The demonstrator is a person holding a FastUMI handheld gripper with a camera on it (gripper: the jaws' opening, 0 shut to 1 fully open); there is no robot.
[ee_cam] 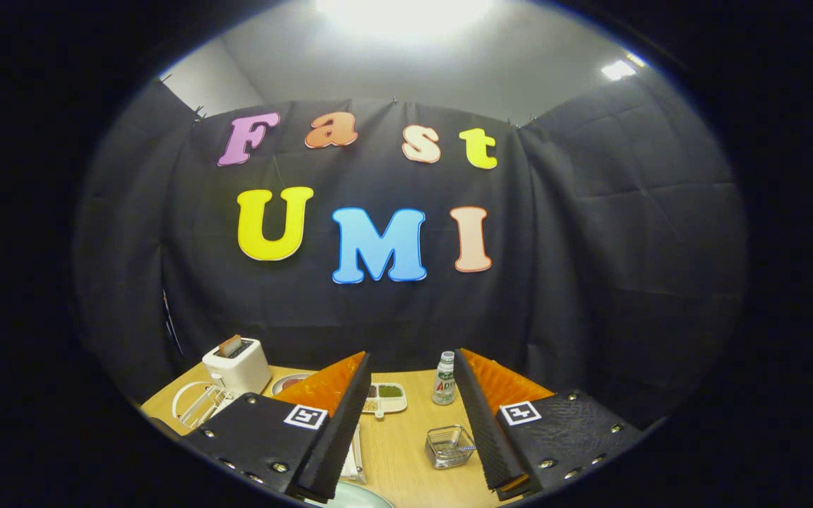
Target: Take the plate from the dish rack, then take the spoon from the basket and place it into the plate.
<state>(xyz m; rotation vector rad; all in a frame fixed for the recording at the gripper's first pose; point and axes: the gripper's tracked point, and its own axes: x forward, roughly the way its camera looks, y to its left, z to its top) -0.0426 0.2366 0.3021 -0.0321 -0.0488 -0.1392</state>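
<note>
Both fingers [412, 416] are spread wide apart and pinch nothing. Right under them I see the pale green plate [350, 497] on the wooden counter [399, 451]. Between them sits a small wire basket [450, 446], near the right finger. Beyond the fingers stand a little bottle [444, 379] and a white divided dish [387, 397]. Past the left finger are a white toaster [236, 364] and a white dish rack [198, 403].

- Claw [412, 384]: its two fingers stand spread wide apart, with nothing held between them.
- Fingers [339, 423]: black ridged inner pads, orange outer faces, each base carrying a square black-and-white marker.
- Pose: raised, pointing forward and level.
</note>
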